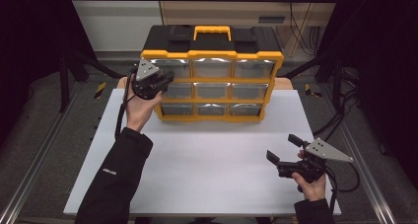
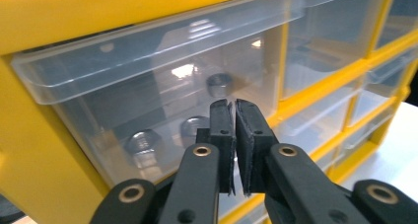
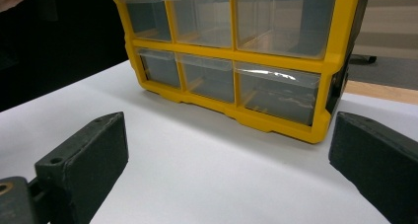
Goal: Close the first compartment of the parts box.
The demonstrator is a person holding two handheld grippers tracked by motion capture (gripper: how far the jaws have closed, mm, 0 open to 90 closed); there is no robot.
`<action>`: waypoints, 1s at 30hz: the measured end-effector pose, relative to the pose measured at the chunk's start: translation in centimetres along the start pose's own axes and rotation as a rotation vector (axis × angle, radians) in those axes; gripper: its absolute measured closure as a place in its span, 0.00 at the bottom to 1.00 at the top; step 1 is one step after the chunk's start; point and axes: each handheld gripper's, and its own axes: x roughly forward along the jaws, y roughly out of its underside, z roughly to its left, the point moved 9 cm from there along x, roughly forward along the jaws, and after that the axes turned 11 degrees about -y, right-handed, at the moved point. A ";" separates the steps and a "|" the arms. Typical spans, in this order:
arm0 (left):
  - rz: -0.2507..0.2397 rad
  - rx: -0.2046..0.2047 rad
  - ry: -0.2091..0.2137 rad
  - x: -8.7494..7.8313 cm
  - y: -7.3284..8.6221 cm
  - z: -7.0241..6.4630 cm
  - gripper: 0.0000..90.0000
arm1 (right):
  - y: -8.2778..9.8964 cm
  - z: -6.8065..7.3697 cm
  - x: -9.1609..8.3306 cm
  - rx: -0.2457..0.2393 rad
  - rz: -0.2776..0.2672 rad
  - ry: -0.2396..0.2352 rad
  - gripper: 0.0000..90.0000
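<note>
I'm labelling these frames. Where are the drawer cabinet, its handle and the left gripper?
drawer cabinet (image 1: pixel 212 77), high view, yellow front frame.
handle (image 1: pixel 212 31), high view, top bar.
left gripper (image 2: pixel 232 116), left gripper view, between the fingertips.

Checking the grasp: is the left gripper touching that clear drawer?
Cannot tell. In the left gripper view, the left gripper overlaps the clear drawer; contact is hidden.

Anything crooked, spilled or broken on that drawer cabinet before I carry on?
Nothing stands out. The yellow drawer cabinet stands square on the white table, its clear drawers in their slots. The hex nuts lie inside the drawer in front of the left gripper.
</note>
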 end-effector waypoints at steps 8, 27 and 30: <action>-0.011 0.001 0.052 -2.4 0.4 -1.2 0.84 | 0.0 0.0 0.0 -0.003 0.000 0.004 0.02; 0.002 -0.060 0.172 -7.5 5.4 -3.0 0.26 | -0.1 0.1 -0.1 -0.007 -0.001 -0.001 0.02; 0.003 -0.077 0.186 -8.0 6.2 -3.1 0.19 | -0.1 0.1 -0.1 -0.004 -0.001 0.002 0.02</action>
